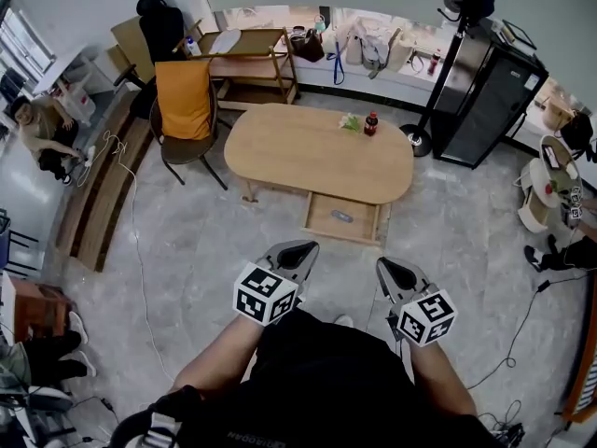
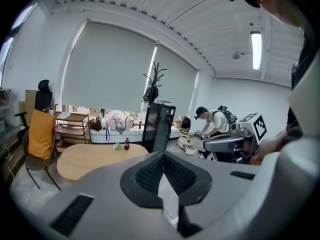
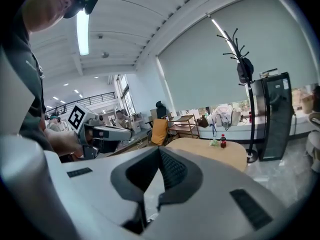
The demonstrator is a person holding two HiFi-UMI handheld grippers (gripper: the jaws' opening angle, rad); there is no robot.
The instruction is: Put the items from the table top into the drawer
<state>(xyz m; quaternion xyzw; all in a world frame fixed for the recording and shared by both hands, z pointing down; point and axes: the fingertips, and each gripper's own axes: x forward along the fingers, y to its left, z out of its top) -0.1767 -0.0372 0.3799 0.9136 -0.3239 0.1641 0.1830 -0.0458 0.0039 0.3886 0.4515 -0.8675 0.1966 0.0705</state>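
Left gripper [image 1: 297,250] and right gripper [image 1: 392,269]: both clenched, empty, well short of worktop [image 1: 308,152]. Bottle [image 1: 370,123] upright at the far edge, green item [image 1: 350,121] just beside it. Drawer [image 1: 322,215] open on the near side, small object [image 1: 341,217] inside.

The oval wooden tabletop [image 1: 308,157] stands on a grey floor [image 1: 187,250]. Two things lie on it, both close to its far edge towards the right end. One is a small dark bottle [image 1: 371,124] with a red cap, standing upright. Just beside it on the left is a small green-and-white bundle [image 1: 350,121], too small to identify. Under the near edge a drawer [image 1: 322,222] is pulled out, and a small grey object [image 1: 341,217] lies on its bottom.
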